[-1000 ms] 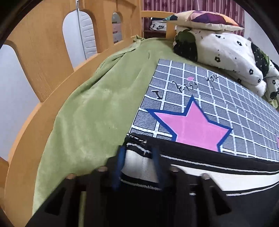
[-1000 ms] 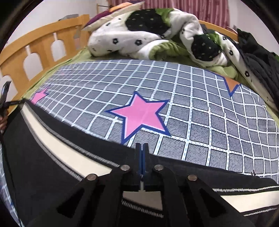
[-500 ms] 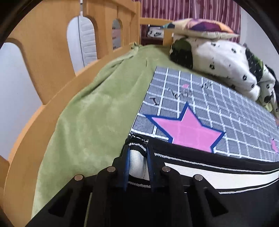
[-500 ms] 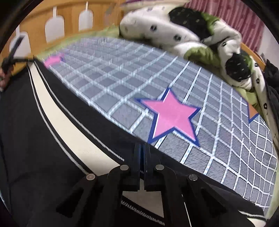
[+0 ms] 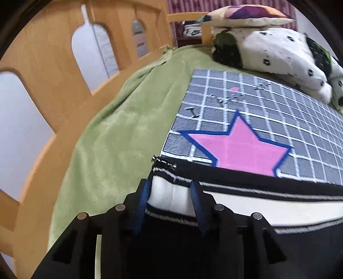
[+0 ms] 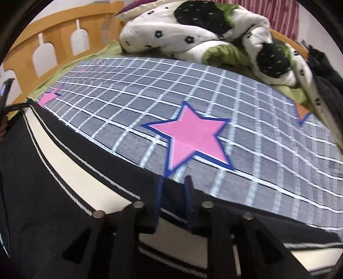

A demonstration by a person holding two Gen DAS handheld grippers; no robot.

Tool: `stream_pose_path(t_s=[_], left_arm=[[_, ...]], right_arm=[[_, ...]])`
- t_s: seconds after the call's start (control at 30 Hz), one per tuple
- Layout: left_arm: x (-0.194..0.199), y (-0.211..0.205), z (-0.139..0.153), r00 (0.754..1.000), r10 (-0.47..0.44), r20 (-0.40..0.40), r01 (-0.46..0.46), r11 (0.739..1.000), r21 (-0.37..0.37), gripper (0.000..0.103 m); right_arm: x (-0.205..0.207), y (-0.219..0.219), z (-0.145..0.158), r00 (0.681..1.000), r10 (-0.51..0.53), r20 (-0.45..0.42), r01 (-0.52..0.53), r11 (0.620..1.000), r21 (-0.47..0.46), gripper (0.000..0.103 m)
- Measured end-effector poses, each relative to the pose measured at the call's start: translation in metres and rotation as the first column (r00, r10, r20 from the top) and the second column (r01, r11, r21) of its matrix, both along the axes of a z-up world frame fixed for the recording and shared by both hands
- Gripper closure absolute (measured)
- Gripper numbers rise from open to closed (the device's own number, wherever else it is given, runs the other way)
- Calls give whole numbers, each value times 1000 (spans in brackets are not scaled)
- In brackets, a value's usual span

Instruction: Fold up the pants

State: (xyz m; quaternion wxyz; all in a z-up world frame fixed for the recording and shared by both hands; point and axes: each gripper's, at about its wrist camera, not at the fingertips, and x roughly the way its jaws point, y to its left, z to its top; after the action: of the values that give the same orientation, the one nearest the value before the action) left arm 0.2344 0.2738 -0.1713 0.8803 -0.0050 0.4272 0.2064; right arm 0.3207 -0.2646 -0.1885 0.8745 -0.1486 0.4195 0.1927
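The black pants with a cream side stripe edged in thin white lines (image 5: 246, 201) lie stretched along the near edge of the grey checked bedspread with pink stars (image 5: 268, 120), on a bed with a green fleece blanket (image 5: 120, 137) tucked against the arched wooden bed rail (image 5: 49, 70). At the far end sit a rumpled white quilt with black flowers (image 6: 193, 32) and a multicoloured pillow (image 5: 246, 12); dark clothing (image 6: 328, 70) is heaped at the right edge. Nothing lies on the bedspread between the pants and the quilt.

The left gripper (image 5: 170, 200) stands with its blue-padded fingers apart, the cream stripe at the pants' end lying between them. The right gripper (image 6: 173, 193) also has its fingers parted, with the black edge of the pants in the gap.

Half a second ago the right fingers were pressed tight together on the fabric; now they have spread. The left fingers, narrow then, have widened too, while the pants stay in the same place.
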Motion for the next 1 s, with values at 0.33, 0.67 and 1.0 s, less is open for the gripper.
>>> stream_pose_path(t_s=[0.33,0.67,1.0], left_arm=[[4,-106,22,961,-265,78,276,933,-233,39],[49,-198,-26,939,-342,21,340,922,-185,36],[-25,-136,23,967,-250,53,253,907,-337,36]], right_arm=[[-22,-69,-10,987,-159,1,159,987,28,69],[-15,-80,-12,980,-197,14,196,978,75,69],[-31,-81,7,955,-295,-13,293,943,157,50]])
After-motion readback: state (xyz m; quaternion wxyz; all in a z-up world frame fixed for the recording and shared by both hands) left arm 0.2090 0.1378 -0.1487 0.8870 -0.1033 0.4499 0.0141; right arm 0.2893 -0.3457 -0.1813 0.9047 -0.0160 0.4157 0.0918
